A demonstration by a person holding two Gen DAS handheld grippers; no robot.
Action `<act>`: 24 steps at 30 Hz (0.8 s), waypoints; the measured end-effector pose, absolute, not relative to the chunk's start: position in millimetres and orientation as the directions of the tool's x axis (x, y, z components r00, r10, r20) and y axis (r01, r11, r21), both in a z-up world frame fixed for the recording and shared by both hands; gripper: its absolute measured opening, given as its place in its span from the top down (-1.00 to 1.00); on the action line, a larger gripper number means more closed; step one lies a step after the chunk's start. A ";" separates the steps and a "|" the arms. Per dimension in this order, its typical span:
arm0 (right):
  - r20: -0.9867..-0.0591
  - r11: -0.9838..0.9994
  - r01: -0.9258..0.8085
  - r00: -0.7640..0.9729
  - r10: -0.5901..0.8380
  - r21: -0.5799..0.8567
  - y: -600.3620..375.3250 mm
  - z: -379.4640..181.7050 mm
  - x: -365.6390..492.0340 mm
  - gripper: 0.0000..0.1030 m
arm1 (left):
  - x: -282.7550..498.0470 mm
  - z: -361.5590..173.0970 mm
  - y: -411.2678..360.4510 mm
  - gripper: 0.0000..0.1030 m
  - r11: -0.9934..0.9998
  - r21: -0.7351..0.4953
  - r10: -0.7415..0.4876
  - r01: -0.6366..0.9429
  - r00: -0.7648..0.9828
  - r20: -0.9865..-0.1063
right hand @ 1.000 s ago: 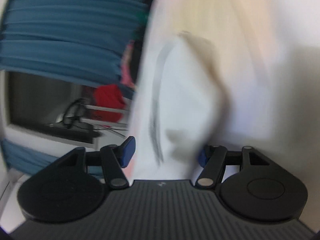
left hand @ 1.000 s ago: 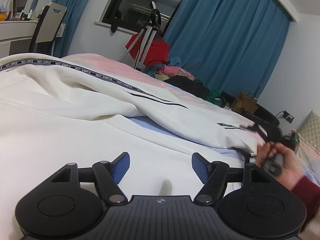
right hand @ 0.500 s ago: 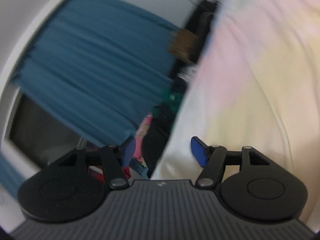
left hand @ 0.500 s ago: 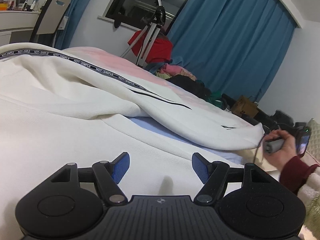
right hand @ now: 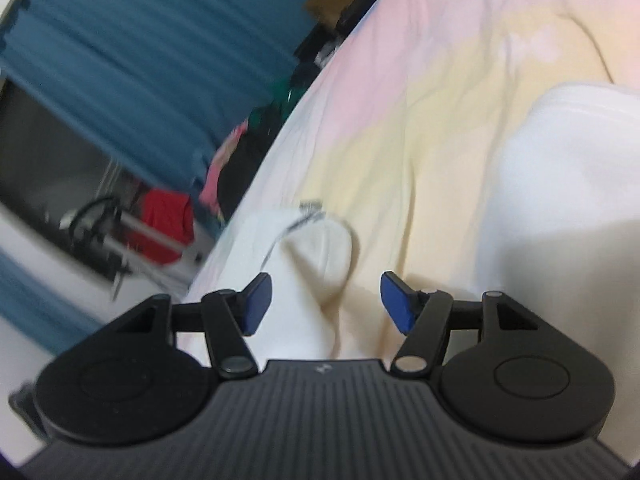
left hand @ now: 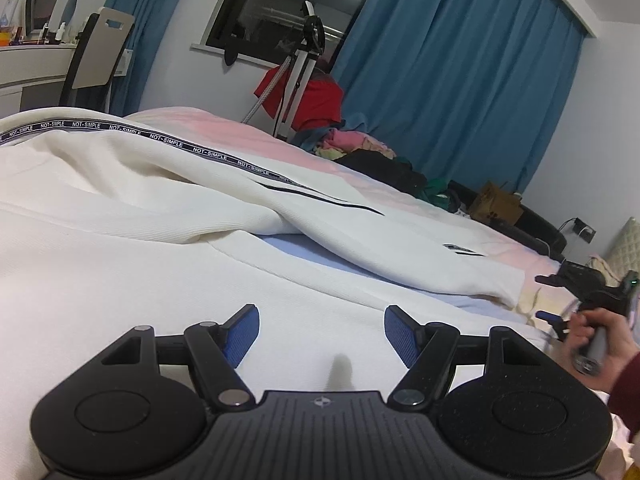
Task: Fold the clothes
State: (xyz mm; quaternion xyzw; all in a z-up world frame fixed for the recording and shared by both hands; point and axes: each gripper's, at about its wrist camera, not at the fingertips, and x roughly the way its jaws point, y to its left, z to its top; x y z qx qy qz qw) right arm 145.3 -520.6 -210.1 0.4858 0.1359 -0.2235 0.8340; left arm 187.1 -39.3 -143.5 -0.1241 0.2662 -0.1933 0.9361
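Observation:
A white garment [left hand: 120, 216] with a black "NOT-SIMPLE" tape stripe lies spread over the bed. One long white sleeve or leg [left hand: 360, 240] crosses it to the right, ending in a cuff [left hand: 504, 288]. My left gripper [left hand: 318, 330] is open and empty, low over the white fabric. My right gripper [right hand: 324, 300] is open and empty, just above the cuff end [right hand: 320, 248]. The right gripper also shows in the left wrist view [left hand: 576, 292], held in a hand at the far right beside the cuff.
The bed has a pastel pink, yellow and blue sheet [right hand: 420, 92]. A pile of clothes [left hand: 360, 152] lies at the far edge. A stand with a red garment [left hand: 308, 92], blue curtains [left hand: 460, 80], a chair [left hand: 100, 52] and a cardboard box [left hand: 496, 204] stand beyond.
The right gripper has let go of the white cuff, opened wider, swung away and come back over the cuff. The left gripper has stayed open in place.

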 end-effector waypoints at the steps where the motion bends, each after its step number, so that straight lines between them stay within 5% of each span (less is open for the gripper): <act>1: -0.464 0.454 0.517 0.855 -0.231 0.726 -515.5 -204.9 141.4 -0.24 | 187.2 -143.6 -39.4 -0.39 0.897 -0.333 -0.423 0.292 0.784 -0.453; 6: -0.618 0.802 0.512 0.748 -0.241 0.307 -463.5 -193.4 156.8 -0.24 | 185.0 -142.4 -37.8 -0.39 0.904 -0.328 -0.408 0.275 0.788 -0.462; 11: -0.635 0.903 0.424 0.717 -0.287 0.071 -436.0 -206.5 188.2 -0.21 | 180.0 -139.6 -36.6 -0.39 0.910 -0.318 -0.394 0.267 0.797 -0.459; 17: -0.622 0.884 0.461 0.716 -0.318 0.080 -442.2 -204.8 220.7 -0.25 | 179.8 -137.4 -36.7 -0.41 0.913 -0.315 -0.384 0.257 0.803 -0.456; 24: -0.439 0.784 0.609 0.741 -0.508 0.120 -469.1 -183.9 237.1 -0.17 | 185.4 -140.4 -36.4 -0.41 0.913 -0.318 -0.384 0.254 0.798 -0.464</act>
